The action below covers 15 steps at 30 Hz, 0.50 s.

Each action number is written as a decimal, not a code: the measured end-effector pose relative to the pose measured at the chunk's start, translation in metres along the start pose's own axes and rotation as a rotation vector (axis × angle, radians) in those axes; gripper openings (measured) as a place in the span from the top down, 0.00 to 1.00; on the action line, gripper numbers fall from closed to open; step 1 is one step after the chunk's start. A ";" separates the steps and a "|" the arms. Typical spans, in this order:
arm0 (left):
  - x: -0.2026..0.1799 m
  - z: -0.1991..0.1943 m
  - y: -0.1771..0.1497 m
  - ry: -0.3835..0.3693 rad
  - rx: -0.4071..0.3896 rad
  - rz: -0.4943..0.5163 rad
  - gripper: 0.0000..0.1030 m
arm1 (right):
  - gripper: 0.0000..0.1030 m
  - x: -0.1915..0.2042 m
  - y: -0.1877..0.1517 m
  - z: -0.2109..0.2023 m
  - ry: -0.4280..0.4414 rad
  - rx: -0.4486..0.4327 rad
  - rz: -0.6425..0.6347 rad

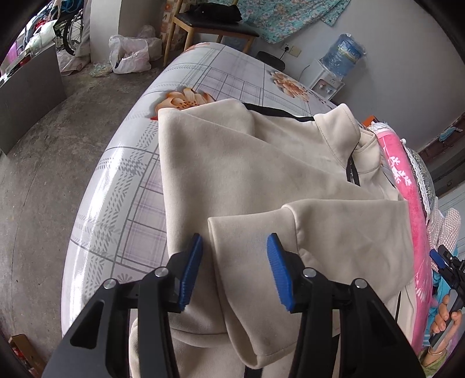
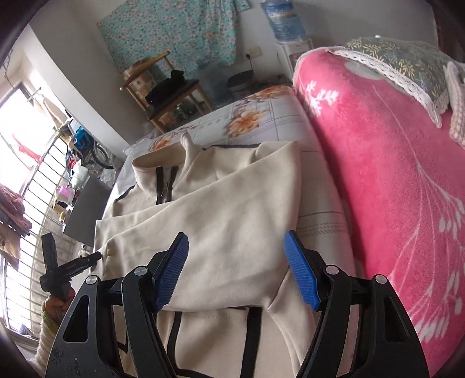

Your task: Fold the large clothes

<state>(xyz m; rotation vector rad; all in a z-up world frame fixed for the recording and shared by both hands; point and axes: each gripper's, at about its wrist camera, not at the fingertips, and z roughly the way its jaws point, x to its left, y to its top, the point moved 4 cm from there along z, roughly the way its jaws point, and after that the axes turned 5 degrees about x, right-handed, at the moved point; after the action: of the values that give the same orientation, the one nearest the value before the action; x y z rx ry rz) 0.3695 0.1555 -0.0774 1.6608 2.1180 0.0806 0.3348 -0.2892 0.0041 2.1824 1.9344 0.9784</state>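
Cream jacket point(image 1: 261, 162) lies on the table w/ a floral plaid cover point(image 1: 122, 162), collar away from the person, both sleeves folded across the body. Dark zipper point(image 2: 164, 189) runs down from the collar; dark trim shows along the hem edge near the bottom of the right wrist view.

Left gripper point(image 1: 234, 270): jaws spread, blue pads point(image 1: 190, 276) either side of the cuff end of a folded sleeve. Pads look apart from the cloth, no pinch visible; sleeve end lies flat betw. them and drapes toward the camera. From the right wrist view the same gripper point(image 2: 94, 257) shows at the far left, tip just at the cuff; can't tell there if it touches.

Right gripper point(image 2: 237, 270): jaws spread wide over the other folded sleeve, pads point(image 2: 171, 276) clear of the fabric, nothing gripped. In the left wrist view it sits at the right edge point(image 1: 441, 258), held by a hand point(image 1: 444, 317), off the jacket and over the pink blanket point(image 1: 404, 186).

Further out: pink blanket w/ white floral print runs along the table's side, a green lace-edged pillow point(image 2: 398, 64) on top. Wooden chair point(image 1: 209, 26) w/ a dark item on the seat stands beyond the table, water dispenser point(image 1: 337, 69) by the wall, teal floral cloth point(image 2: 171, 32) hung on the wall, plastic bags point(image 1: 130, 55) on the concrete floor.
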 end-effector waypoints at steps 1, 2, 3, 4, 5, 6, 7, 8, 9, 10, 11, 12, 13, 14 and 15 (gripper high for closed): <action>-0.001 0.001 0.001 0.020 -0.001 0.011 0.70 | 0.37 -0.002 0.000 0.003 0.002 0.001 0.003; -0.002 0.001 0.001 0.040 -0.005 0.024 0.78 | 0.37 -0.003 0.000 0.006 0.003 0.002 0.004; -0.004 0.001 0.002 0.058 -0.009 0.040 0.83 | 0.37 -0.004 0.000 0.007 0.002 0.001 0.003; -0.006 0.000 0.002 0.071 -0.016 0.057 0.95 | 0.37 -0.004 0.001 0.009 -0.002 0.001 0.000; -0.009 -0.003 0.003 0.073 -0.029 0.073 0.96 | 0.38 -0.003 0.001 0.010 -0.008 -0.003 -0.005; -0.014 -0.010 0.006 0.076 -0.062 0.097 0.96 | 0.41 -0.002 0.003 0.010 -0.019 -0.010 -0.011; -0.021 -0.020 0.009 0.078 -0.108 0.131 0.96 | 0.43 -0.003 0.004 0.010 -0.031 -0.016 -0.016; -0.030 -0.032 0.012 0.069 -0.160 0.168 0.96 | 0.44 -0.004 0.007 0.010 -0.044 -0.022 -0.017; -0.038 -0.044 0.015 0.055 -0.212 0.196 0.96 | 0.48 -0.005 0.010 0.010 -0.059 -0.029 -0.015; -0.045 -0.055 0.019 0.044 -0.262 0.214 0.96 | 0.50 -0.008 0.014 0.010 -0.074 -0.036 -0.010; -0.047 -0.063 0.022 0.044 -0.300 0.216 0.96 | 0.51 -0.010 0.019 0.011 -0.085 -0.043 -0.005; -0.047 -0.066 0.027 0.053 -0.318 0.204 0.96 | 0.53 -0.013 0.023 0.012 -0.096 -0.052 0.004; -0.044 -0.063 0.031 0.062 -0.317 0.183 0.96 | 0.56 -0.017 0.028 0.014 -0.106 -0.056 0.017; -0.037 -0.056 0.035 0.070 -0.295 0.156 0.96 | 0.56 -0.020 0.032 0.017 -0.111 -0.053 0.027; -0.031 -0.044 0.038 0.081 -0.265 0.134 0.96 | 0.58 -0.024 0.036 0.023 -0.114 -0.045 0.039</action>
<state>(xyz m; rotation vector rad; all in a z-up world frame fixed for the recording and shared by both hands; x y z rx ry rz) 0.3929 0.1464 -0.0162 1.6600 1.9512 0.4572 0.3769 -0.3108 -0.0080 2.2071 1.8105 0.8734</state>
